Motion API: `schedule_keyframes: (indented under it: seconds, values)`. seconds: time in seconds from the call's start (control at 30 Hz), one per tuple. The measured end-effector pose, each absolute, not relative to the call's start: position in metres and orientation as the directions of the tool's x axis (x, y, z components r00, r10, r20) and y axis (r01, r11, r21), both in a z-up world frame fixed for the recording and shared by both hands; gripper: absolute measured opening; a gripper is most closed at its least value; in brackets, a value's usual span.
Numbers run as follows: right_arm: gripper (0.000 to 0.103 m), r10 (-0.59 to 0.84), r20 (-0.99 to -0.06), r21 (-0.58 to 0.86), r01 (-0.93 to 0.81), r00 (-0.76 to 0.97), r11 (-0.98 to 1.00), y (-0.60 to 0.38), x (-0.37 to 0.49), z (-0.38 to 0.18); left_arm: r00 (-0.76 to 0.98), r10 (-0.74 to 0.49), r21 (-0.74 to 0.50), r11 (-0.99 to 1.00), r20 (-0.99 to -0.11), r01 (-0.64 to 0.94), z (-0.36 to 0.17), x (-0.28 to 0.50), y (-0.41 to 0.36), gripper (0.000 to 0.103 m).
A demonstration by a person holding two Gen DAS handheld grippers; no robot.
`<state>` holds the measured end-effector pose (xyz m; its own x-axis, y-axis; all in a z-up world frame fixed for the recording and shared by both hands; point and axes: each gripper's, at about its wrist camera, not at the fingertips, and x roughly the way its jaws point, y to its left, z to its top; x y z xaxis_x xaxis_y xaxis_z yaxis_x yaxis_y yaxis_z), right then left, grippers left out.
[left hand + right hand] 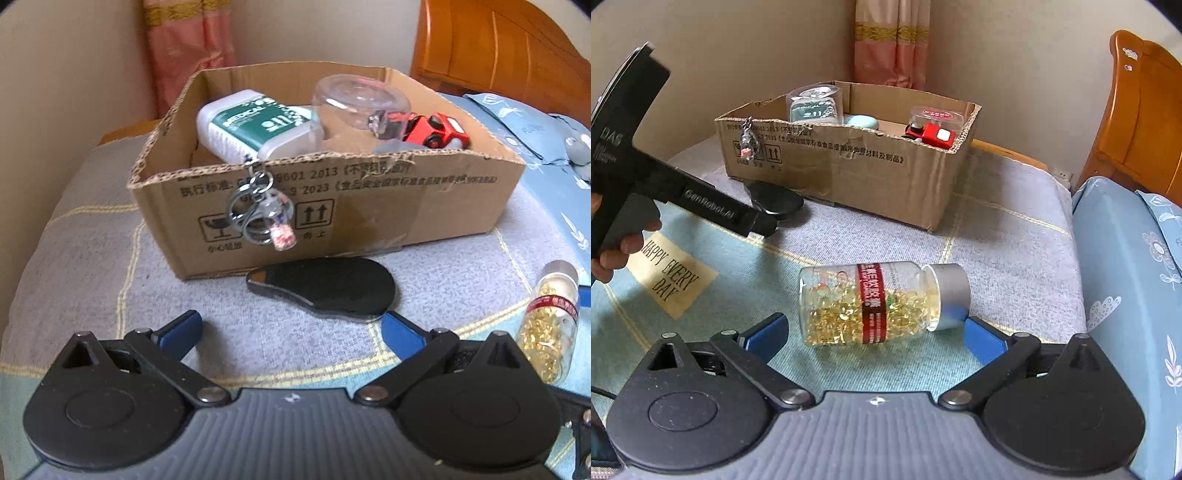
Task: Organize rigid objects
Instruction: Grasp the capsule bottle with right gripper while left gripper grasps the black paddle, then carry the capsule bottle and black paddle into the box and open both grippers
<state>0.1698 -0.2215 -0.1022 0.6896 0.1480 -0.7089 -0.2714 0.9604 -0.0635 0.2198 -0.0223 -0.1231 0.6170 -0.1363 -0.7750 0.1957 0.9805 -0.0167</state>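
Observation:
A cardboard box (369,218) stands on the bed; it also shows in the right wrist view (894,177). Inside lie a white-green medical bottle (255,125), a clear plastic jar (358,103) and a red toy car (436,129). A keychain with a tiny glass vial (264,210) hangs over its front wall. A flat black oval object (325,288) lies in front of the box. My left gripper (291,332) is open and empty just before it. A clear bottle of golden capsules (879,302) lies on its side. My right gripper (875,338) is open around it.
The bed has a grey and teal blanket (997,229) with a yellow text patch (668,277). A blue pillow (1126,288) lies at the right, a wooden headboard (1137,122) behind it. A pink curtain (890,44) hangs in the corner.

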Motion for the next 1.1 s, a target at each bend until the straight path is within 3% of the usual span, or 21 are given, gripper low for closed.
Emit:
schedule_keyframes:
  seconds: [0.23, 0.6, 0.67, 1.1]
  values:
    - [0.103, 0.194, -0.707, 0.003, -0.272, 0.68, 0.962, -0.228, 0.182, -0.1, 0.632, -0.135, -0.017, 0.982, -0.763, 0.19, -0.124, 0.232, -0.036, 0.102]
    - [0.103, 0.159, -0.729, -0.039, -0.273, 0.666, 0.961, -0.218, 0.195, -0.107, 0.632, -0.097, -0.027, 0.992, -0.769, 0.119, -0.122, 0.243, -0.047, 0.096]
    - [0.1, 0.146, -0.734, -0.057, -0.275, 0.663, 0.96, -0.216, 0.194, -0.107, 0.634, -0.101, -0.014, 0.99, -0.767, 0.14, -0.122, 0.242, -0.048, 0.089]
    - [0.099, 0.187, -0.755, -0.048, -0.338, 0.628, 0.94, -0.217, 0.196, -0.09, 0.583, -0.209, -0.029, 0.953, -0.785, 0.302, -0.098, 0.23, -0.028, 0.089]
